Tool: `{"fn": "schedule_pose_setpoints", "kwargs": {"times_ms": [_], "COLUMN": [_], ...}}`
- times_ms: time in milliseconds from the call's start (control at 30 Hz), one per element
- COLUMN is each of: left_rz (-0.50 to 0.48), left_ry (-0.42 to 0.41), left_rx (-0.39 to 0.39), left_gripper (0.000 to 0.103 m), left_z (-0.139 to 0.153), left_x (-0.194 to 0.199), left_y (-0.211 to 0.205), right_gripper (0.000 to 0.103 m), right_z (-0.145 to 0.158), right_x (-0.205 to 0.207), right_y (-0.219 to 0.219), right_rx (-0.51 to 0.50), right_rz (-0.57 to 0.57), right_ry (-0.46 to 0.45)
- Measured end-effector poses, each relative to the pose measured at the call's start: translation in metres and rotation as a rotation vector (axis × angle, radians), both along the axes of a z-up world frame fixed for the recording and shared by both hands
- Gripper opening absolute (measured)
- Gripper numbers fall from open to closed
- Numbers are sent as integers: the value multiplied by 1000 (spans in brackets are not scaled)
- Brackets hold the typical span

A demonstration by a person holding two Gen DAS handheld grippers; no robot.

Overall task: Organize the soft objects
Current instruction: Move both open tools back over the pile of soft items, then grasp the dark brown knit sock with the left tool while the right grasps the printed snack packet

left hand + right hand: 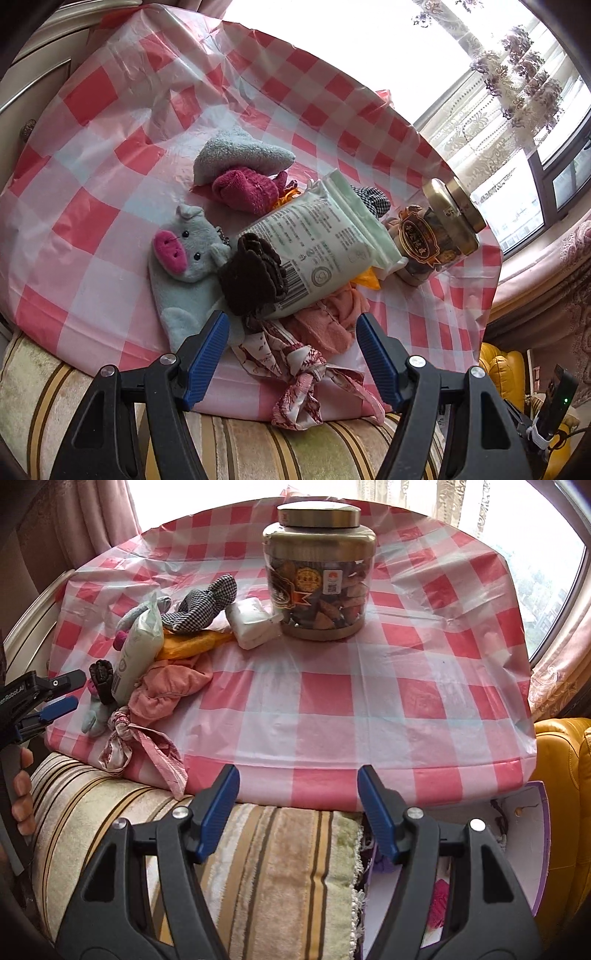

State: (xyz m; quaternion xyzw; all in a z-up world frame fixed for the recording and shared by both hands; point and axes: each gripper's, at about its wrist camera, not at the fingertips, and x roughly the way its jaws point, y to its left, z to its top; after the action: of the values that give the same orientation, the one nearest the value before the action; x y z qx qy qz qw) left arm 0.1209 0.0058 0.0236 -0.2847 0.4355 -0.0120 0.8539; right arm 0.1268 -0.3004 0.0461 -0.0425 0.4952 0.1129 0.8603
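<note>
A heap of soft things lies on the red-and-white checked tablecloth: a grey pig plush, a brown sock, a magenta sock, a grey towel, a pink cloth and a knotted patterned scarf. A pack of wipes rests on top of them. My left gripper is open just in front of the heap, above the scarf, holding nothing. My right gripper is open and empty over the table's front edge, to the right of the heap.
A gold-lidded jar stands at the back with a white tissue pack beside it. A striped blanket lies below the table edge. An open white and purple box sits at lower right beside a yellow cushion. The left gripper shows at the left edge.
</note>
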Motion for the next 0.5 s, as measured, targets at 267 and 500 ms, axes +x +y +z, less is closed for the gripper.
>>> {"fn": "schedule_pose_setpoints", "kwargs": {"times_ms": [267,500], "left_rz": [17,18], "left_ry": [32,54], "left_rx": [-16,-47], "left_gripper": [72,56], "left_z": [-12,-32], "left_x": [29,39], "left_y": [9,17], "right_gripper": [69,70], "right_z": [7,10], "right_x": [19,43], "right_y": [43,84], "right_rx": [38,65], "right_rz": [80,145], "right_ry": [-27,-50]}}
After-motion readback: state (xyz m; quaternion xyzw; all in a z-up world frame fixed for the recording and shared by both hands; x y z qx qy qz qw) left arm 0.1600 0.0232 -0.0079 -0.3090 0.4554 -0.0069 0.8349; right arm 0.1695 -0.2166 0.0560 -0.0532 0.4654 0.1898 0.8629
